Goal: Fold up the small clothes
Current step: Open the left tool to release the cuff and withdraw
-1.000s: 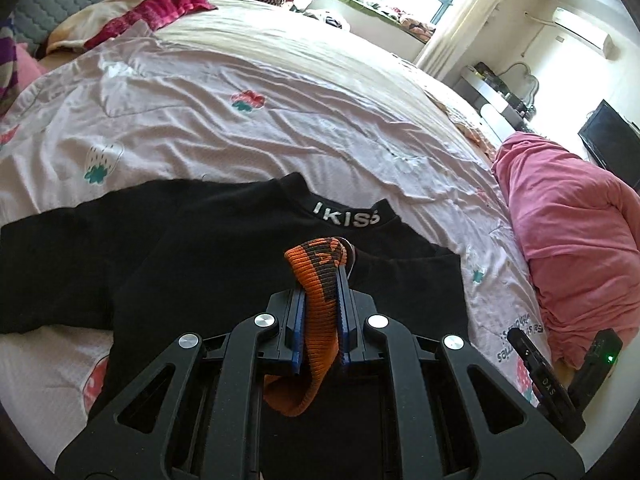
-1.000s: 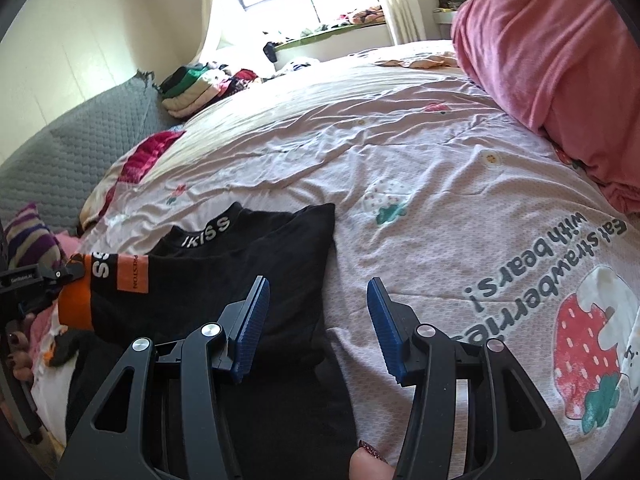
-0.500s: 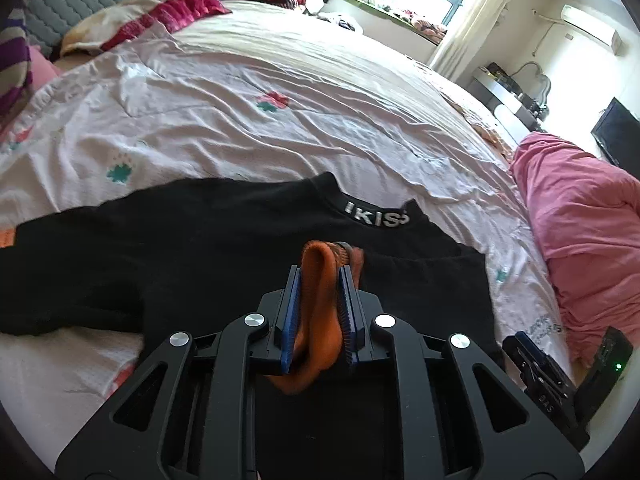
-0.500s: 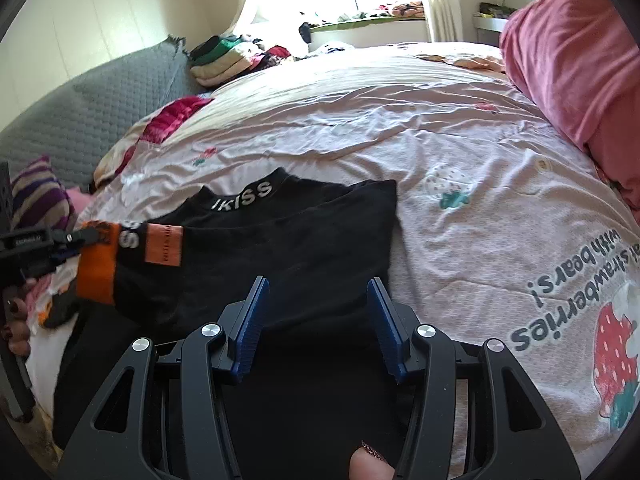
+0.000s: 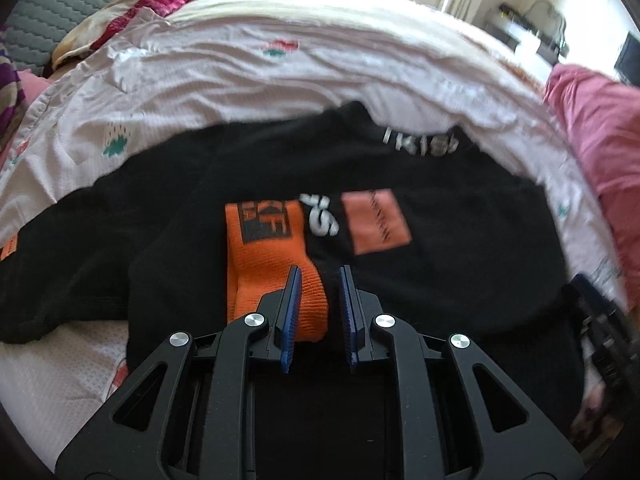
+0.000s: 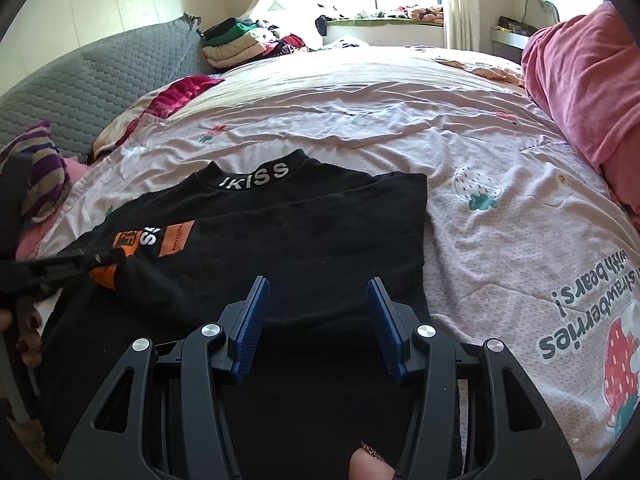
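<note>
While clamping the orange cuff (image 5: pixel 264 272) of one sleeve between its blue pads, pointing the left gripper (image 5: pixel 319 270) steeply down at the black shirt (image 6: pixel 320 240). Laying that sleeve across the chest, with the cuff resting on the black fabric just beside the white letters and the orange patch (image 5: pixel 376 222). Showing only a thin strip of black between the cuff and the right-hand pad; the left wrist view is blurred, so judging the pinch partly from the right wrist view, where the fingers are closing on the bunched cuff.

Hovering the right gripper (image 6: pixel 318 280) over the lower part of the shirt, jaws parted wide, pads pressing on nothing, black fabric lying under the gap.

Lying flat on the pale strawberry-print bed cover (image 6: pixel 400 120), near the bed's near edge and toward its left side, lettered collar (image 6: pixel 256 176) pointing toward the far edge. Sitting along the right edge, well apart from the shirt, a pink blanket (image 6: pixel 580 92); resting at the far left corner, a stack of folded clothes (image 6: pixel 236 40).
</note>
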